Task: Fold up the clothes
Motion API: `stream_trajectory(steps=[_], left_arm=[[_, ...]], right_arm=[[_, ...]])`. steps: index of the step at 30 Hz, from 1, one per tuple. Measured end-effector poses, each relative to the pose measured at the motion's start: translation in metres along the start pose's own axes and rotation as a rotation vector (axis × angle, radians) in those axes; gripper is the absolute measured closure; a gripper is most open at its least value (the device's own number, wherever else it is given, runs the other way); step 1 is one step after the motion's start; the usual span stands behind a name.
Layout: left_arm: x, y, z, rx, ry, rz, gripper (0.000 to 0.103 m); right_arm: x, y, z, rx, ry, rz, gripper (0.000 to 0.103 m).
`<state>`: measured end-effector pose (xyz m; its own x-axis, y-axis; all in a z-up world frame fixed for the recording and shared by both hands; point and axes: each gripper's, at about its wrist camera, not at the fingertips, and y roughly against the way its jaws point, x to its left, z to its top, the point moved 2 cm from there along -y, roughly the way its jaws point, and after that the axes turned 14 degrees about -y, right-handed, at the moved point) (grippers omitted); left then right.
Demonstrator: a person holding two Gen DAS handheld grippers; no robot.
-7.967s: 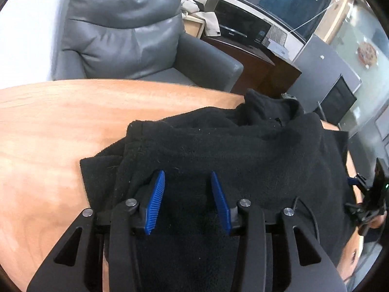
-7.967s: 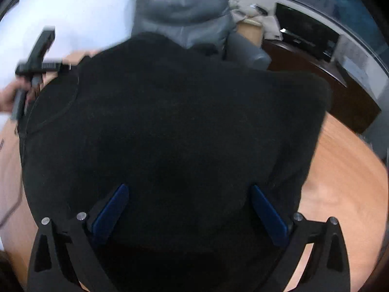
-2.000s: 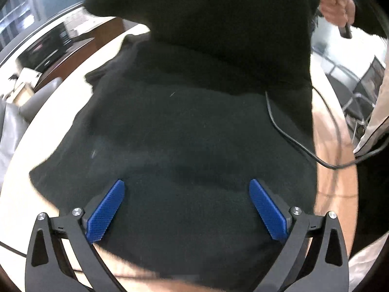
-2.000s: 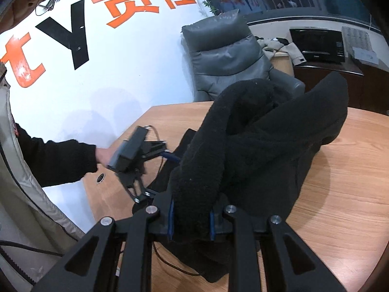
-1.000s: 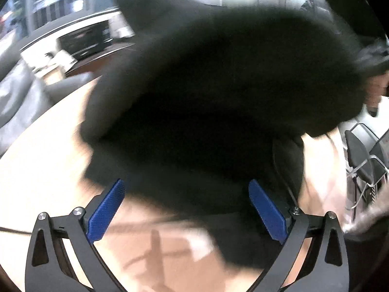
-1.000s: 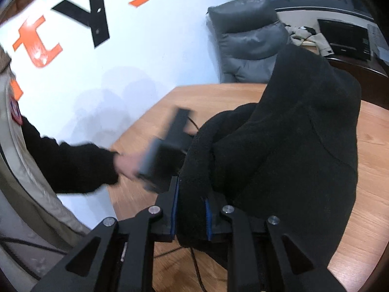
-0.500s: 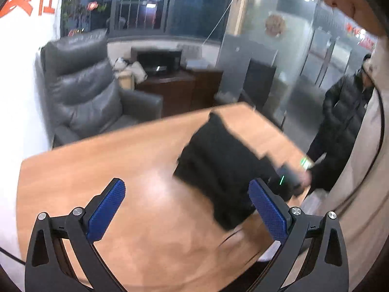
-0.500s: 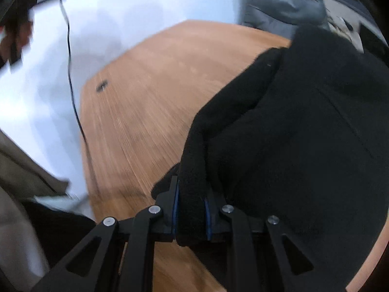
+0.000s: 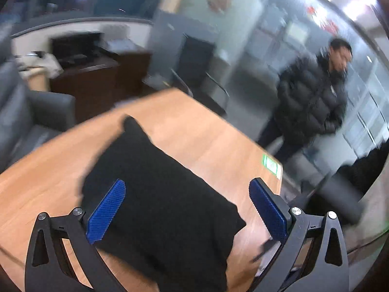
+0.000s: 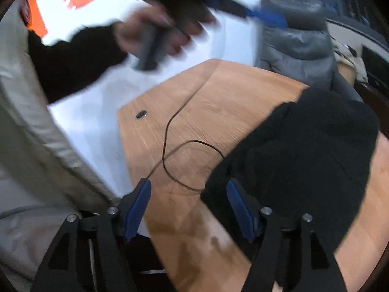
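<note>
A black fleece garment (image 9: pixel 158 194) lies folded in a compact block on the wooden table (image 9: pixel 206 136). My left gripper (image 9: pixel 187 206) is wide open and empty, held above the garment. In the right wrist view the garment (image 10: pixel 304 160) lies on the table's right side. My right gripper (image 10: pixel 189 206) is open and empty, just left of the garment's near edge, its right finger beside the cloth. The left gripper, held in a hand, shows blurred at the top of the right wrist view (image 10: pixel 265 17).
A thin black cable (image 10: pixel 175 146) loops over the table (image 10: pixel 218 97) left of the garment. A grey leather armchair (image 10: pixel 296 41) stands behind the table. A person in a dark puffer jacket (image 9: pixel 313 102) stands beyond the far edge. A dark cabinet (image 9: pixel 97 77) is at the back.
My right gripper has opened and let go of the garment, which now rests on the table. My left gripper has lifted and swung to the right, still open.
</note>
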<state>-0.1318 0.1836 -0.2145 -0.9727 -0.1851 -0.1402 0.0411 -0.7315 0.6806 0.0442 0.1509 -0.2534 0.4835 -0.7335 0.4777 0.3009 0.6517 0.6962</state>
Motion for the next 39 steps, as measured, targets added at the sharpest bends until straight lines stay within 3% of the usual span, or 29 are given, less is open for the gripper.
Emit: stream_trajectory(steps=[4,7,10,12,13,14,16,19,24,27,31,34,36,39], left_arm=[[-0.007,-0.082,-0.036,0.181,-0.095,-0.034,0.001],[-0.019,-0.107,-0.08,0.246,-0.216,0.016,0.001],[-0.019,-0.102,-0.095,0.164,-0.259,0.043,0.0],[-0.019,-0.101,-0.093,0.167,-0.27,0.05,0.0],[-0.02,-0.1,-0.092,0.172,-0.275,0.053,0.001],[-0.021,-0.098,-0.09,0.179,-0.277,0.057,0.001],[-0.026,-0.084,-0.082,0.186,-0.259,0.065,0.001],[-0.048,-0.046,-0.082,0.13,-0.265,0.015,0.001],[-0.072,-0.07,-0.129,0.267,-0.363,0.032,0.001],[-0.065,-0.072,-0.136,0.235,-0.347,0.036,0.001],[-0.06,-0.067,-0.139,0.238,-0.367,0.022,0.001],[-0.054,-0.056,-0.125,0.239,-0.318,-0.009,0.001],[-0.046,-0.044,-0.106,0.187,-0.265,-0.006,0.001],[-0.033,-0.033,-0.084,0.119,-0.197,0.009,0.0]], right_arm=[[-0.027,0.033,-0.012,-0.034,-0.079,-0.089,0.033],[-0.046,0.047,-0.014,-0.081,-0.131,-0.151,0.033],[-0.073,0.042,-0.014,-0.09,-0.145,-0.256,0.033],[-0.094,0.029,-0.008,-0.078,-0.167,-0.308,0.039],[-0.102,0.021,-0.007,-0.068,-0.168,-0.32,0.048],[-0.108,0.013,-0.006,-0.05,-0.153,-0.32,0.055],[-0.112,-0.003,-0.008,-0.012,-0.093,-0.335,0.057],[-0.118,-0.026,-0.02,0.024,-0.03,-0.345,0.058],[-0.118,-0.039,-0.032,0.016,0.059,-0.363,0.058],[-0.114,-0.033,-0.03,0.032,0.078,-0.346,0.059],[-0.112,0.003,-0.038,-0.064,-0.007,-0.307,0.063],[-0.112,0.008,-0.073,-0.035,-0.009,-0.423,0.06],[-0.11,-0.004,-0.096,0.023,0.011,-0.498,0.056],[-0.1,-0.026,-0.102,-0.003,0.091,-0.605,0.053]])
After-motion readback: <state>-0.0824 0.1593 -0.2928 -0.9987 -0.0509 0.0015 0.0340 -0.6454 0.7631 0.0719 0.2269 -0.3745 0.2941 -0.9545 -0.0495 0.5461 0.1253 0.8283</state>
